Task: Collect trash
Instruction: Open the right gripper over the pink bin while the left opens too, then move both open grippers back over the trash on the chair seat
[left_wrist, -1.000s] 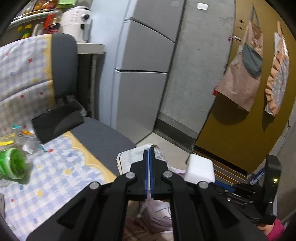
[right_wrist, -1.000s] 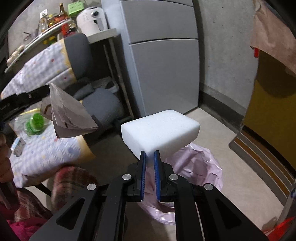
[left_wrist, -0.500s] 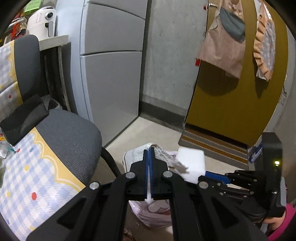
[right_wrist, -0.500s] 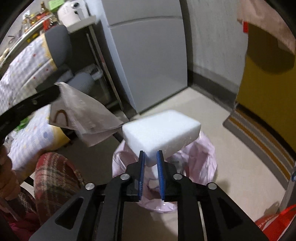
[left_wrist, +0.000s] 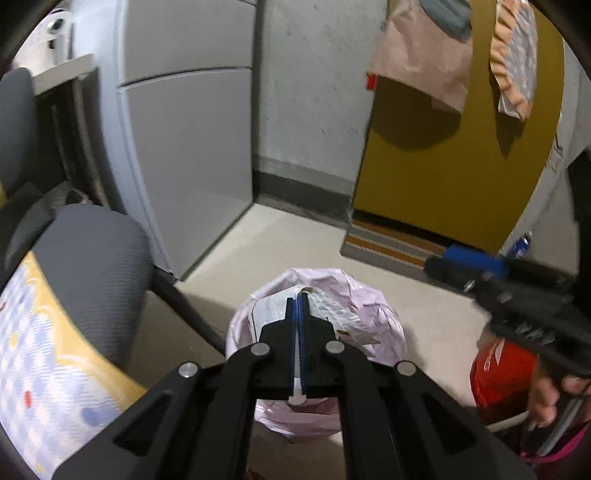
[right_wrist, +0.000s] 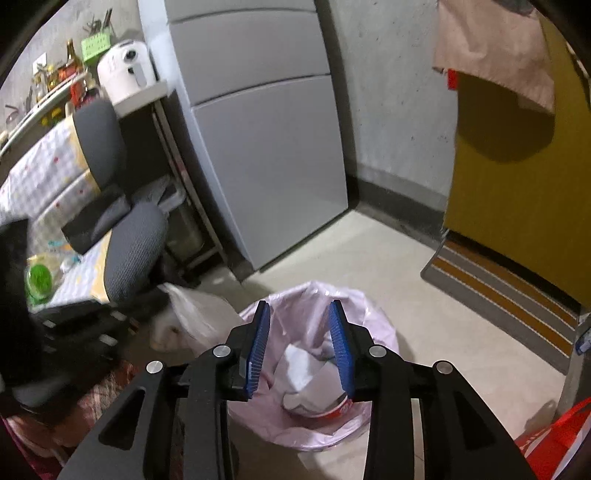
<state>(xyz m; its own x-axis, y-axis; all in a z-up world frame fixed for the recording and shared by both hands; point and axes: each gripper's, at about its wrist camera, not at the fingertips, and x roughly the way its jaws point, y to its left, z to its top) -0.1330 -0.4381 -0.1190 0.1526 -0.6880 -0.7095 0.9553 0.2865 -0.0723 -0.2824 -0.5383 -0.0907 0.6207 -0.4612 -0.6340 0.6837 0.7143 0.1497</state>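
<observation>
Fridge: tall grey cabinet at 12 o'clock from both grippers, standing against the concrete wall.
Door: mustard yellow, at 2 o'clock, with a striped mat on the floor at its foot.
Chair: grey seat with a checked cover, at 9 to 10 o'clock of the right gripper; a green round container lies on the cover.
Trash bin: lined with a pink bag, on the pale floor straight below both grippers, near 6 o'clock in each wrist view; white crumpled trash lies inside it.
Red bag: on the floor at 4 o'clock of the left gripper, beside the bin.
Right gripper: jaws opening, blue pads parted with nothing between them; it hangs just above the bin mouth, the white trash seen through the gap.
Left gripper: clenched on a crumpled paper wrapper, which hangs from the tips over the bin's rim.
Paper wrapper seen from the right wrist: blurred pale sheet at 9 o'clock, just beside the bin's left edge.
</observation>
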